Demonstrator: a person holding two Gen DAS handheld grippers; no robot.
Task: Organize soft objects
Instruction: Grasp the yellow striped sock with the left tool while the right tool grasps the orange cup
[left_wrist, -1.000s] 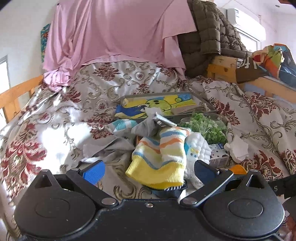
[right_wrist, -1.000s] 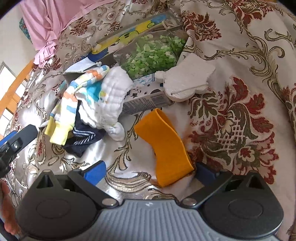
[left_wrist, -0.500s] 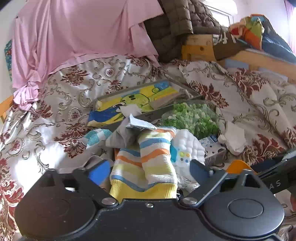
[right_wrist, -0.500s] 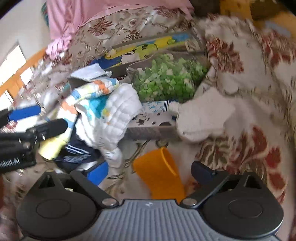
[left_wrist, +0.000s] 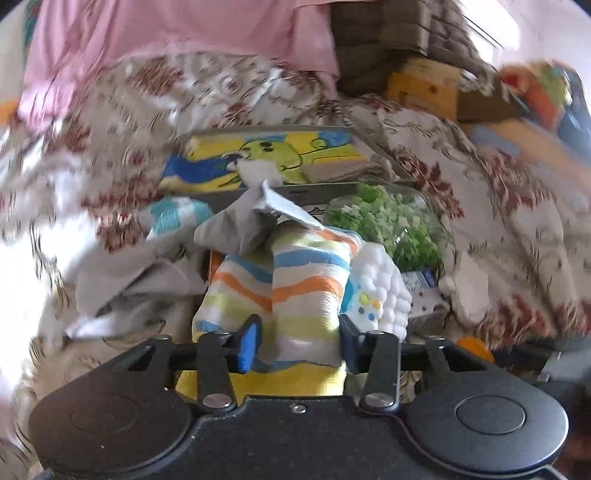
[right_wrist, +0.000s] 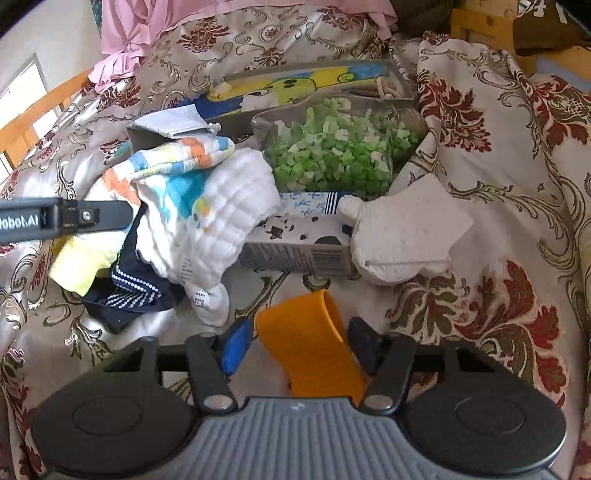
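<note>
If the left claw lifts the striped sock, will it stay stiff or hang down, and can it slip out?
The striped sock looks like soft knit, so it will probably droop on both sides of the left claw. It seems light. Its ribbed fabric likely grips the fingers well, though the white cloth touching it may drag along.

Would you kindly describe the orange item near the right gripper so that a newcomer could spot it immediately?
Start at the clear bag of green foam bits on the floral bedspread, then drop past the printed carton lying in front of it. Nearest the camera, between the right gripper's jaws, lies the orange band. It is the only plain, bright orange piece, unlike the striped and white cloths to its left.
</note>
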